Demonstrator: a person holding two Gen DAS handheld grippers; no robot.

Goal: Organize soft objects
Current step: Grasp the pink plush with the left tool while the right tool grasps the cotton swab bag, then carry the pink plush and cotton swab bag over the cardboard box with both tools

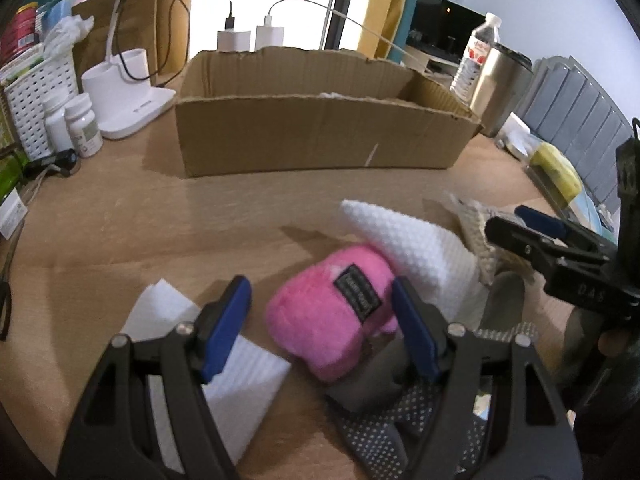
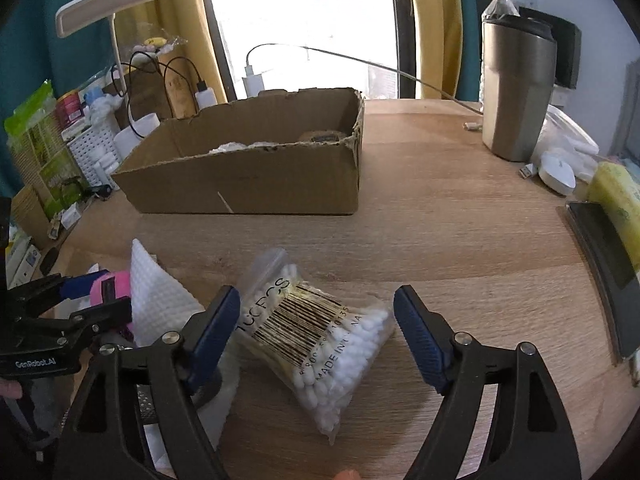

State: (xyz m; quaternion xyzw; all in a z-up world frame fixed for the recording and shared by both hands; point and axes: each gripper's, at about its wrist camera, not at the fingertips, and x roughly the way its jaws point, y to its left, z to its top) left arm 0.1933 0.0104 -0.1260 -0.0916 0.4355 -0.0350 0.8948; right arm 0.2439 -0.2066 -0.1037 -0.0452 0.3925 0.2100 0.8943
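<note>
Left jaws: the left gripper (image 1: 322, 328) stands wide open; its 2 blue pads straddle the fluffy pink plush toy with a black label (image 1: 336, 320), neither pad pressing it, so nothing is held.
Right jaws: the right gripper (image 2: 316, 332) is also wide open around the clear plastic bag of white cotton swabs (image 2: 316, 340), with a gap on both sides.
Pink plush: lies on the wooden counter (image 1: 120, 216), partly under a white waffle-weave cloth (image 1: 412, 248), with a grey dotted fabric piece (image 1: 384, 428) just beside it.
Swab bag: lies flat and slanted on the counter, near the same white cloth.
Destination: the open brown cardboard box (image 1: 320, 136) sits beyond both items; something white already lies inside.
Step in hand: judged to be lowering onto each item for a grasp.
Doing it well: centre each item between the pads, squeeze the plush at its middle without catching the cloth, and pinch the slippery bag across its full bulk.
</note>
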